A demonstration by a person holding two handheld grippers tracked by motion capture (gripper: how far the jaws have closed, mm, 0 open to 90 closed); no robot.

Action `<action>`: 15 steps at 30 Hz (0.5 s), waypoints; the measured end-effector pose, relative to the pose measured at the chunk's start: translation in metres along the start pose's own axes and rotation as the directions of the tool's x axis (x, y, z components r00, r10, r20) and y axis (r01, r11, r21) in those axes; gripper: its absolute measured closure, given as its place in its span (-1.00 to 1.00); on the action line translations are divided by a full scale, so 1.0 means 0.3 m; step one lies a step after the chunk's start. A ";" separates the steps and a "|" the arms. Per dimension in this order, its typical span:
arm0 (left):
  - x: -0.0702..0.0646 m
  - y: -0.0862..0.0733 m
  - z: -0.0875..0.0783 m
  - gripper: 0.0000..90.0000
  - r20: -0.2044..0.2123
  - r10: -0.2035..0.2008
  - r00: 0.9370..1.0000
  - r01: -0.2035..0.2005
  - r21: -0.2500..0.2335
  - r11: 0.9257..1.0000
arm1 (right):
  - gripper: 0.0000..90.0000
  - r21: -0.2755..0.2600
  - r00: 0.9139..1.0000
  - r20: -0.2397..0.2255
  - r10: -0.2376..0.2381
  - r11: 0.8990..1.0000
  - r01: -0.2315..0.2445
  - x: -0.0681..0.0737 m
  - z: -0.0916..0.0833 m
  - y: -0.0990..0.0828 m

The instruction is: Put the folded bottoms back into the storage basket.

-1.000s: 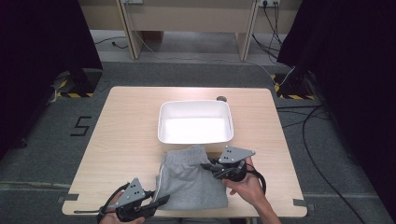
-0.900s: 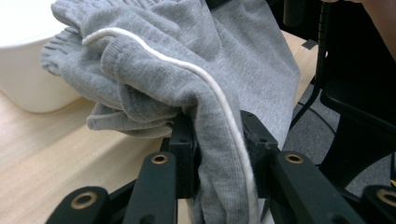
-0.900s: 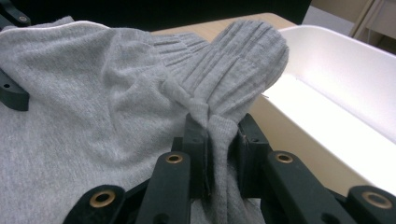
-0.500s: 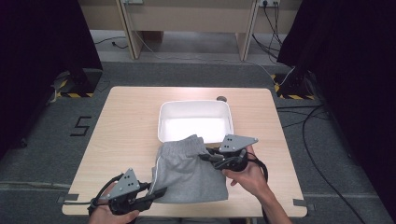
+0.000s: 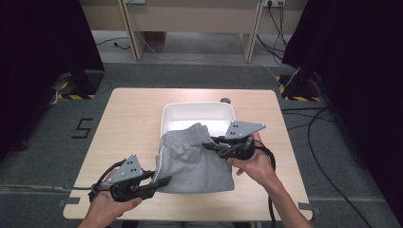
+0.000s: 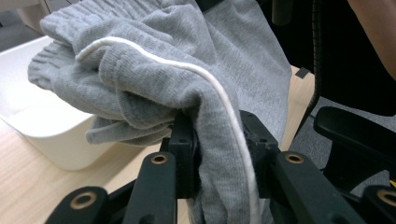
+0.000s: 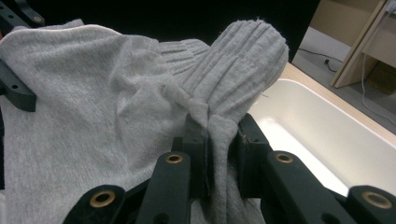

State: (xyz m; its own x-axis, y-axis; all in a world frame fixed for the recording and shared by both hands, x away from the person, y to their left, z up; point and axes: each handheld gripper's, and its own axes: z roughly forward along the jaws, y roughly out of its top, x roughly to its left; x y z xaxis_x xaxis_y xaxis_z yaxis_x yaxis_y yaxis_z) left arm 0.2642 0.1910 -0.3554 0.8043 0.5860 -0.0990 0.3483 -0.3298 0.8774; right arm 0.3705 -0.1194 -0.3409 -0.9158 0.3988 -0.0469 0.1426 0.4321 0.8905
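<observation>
Left tongs (image 5: pixel 159 181) and right tongs (image 5: pixel 212 145) each clenched a fold of the grey garment (image 5: pixel 192 156), which hung stretched between them, its far edge over the tub (image 5: pixel 197 114), presumably for dropping in.

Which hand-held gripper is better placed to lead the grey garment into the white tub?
The right hand-held gripper: it pinches the grey garment at the white tub rim. The left hand-held gripper holds the near corner.

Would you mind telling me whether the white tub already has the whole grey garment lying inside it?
No, the grey garment hangs mostly over the table, with just its ribbed edge above the white tub.
</observation>
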 end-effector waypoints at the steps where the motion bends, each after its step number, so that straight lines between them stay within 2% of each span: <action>1: 0.001 0.009 -0.001 0.54 0.001 0.001 1.000 -0.001 0.000 1.000 | 0.73 -0.002 1.000 -0.001 0.001 1.000 -0.001 -0.005 -0.001 0.007; 5: 0.007 0.039 0.003 0.54 -0.005 0.020 1.000 -0.020 0.001 1.000 | 0.73 0.004 1.000 0.001 -0.013 1.000 0.013 -0.020 -0.007 0.040; 9: 0.028 0.062 0.021 0.54 0.012 0.000 1.000 0.000 0.000 1.000 | 0.73 0.019 1.000 0.006 -0.018 1.000 0.018 -0.040 -0.004 0.063; 15: 0.062 0.104 0.034 0.54 0.002 -0.004 1.000 0.004 -0.001 1.000 | 0.73 0.032 1.000 0.013 -0.014 0.999 0.013 -0.077 -0.001 0.093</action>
State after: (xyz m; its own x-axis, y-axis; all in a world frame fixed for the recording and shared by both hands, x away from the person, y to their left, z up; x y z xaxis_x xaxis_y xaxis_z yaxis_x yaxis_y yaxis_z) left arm 0.2948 0.1841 -0.3347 0.8040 0.5855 -0.1038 0.3511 -0.3267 0.8775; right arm 0.3957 -0.1167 -0.3149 -0.9126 0.4037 -0.0651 0.1424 0.4629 0.8749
